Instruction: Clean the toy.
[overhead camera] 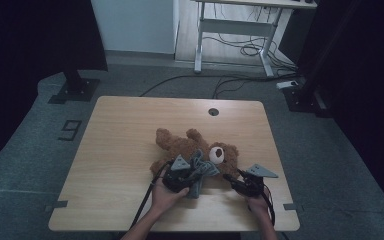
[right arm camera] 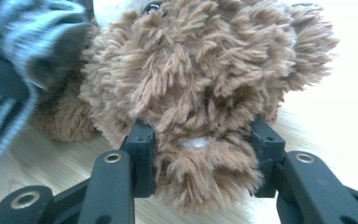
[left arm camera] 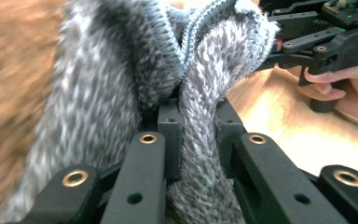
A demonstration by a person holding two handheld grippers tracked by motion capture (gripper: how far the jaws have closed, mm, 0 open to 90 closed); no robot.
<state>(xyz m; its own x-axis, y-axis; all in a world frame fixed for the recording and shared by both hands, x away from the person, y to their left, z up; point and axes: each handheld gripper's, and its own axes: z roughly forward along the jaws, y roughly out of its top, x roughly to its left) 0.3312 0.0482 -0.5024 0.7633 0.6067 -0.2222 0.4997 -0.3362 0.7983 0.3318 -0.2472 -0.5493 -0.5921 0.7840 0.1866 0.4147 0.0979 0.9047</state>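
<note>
On the wooden bench, your left tongs are pinching the soft grey knitted garment; your right tongs are gripping the light, squashy brown plush teddy bear by its head.

teddy bear on table | knitted garment over bear's near side

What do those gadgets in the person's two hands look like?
Both the left gripper and the right gripper are black, angular frames with brass-coloured rivets on two straight jaws. Each carries a grey three-cornered plate on top and trails a black cable. The forearms show no sleeves.
</note>
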